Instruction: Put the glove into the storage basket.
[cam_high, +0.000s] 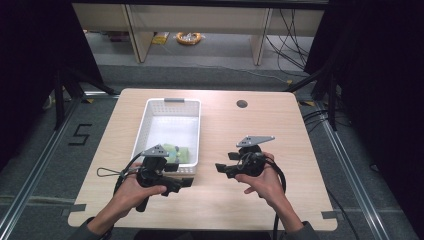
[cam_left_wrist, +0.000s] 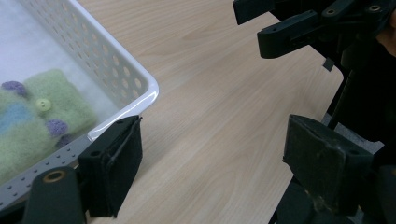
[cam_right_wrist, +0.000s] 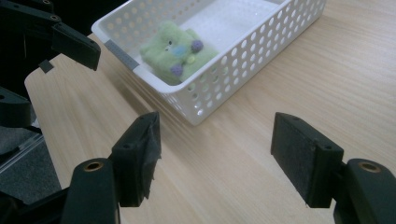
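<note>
A white perforated basket stands on the wooden table, left of centre. A green felt pouch with purple dots and a small button lies at its near end, also seen as the pouch and the pouch. My left gripper hovers open just off the basket's near right corner, its jaws pointing right with bare table between them. My right gripper faces it from the right, open and holding nothing, aimed at the basket's side.
A round cable hole sits in the table's far right part. Bare wood lies to the right of the basket and in front of both hands. Shelving legs and a yellow cable coil are on the floor beyond.
</note>
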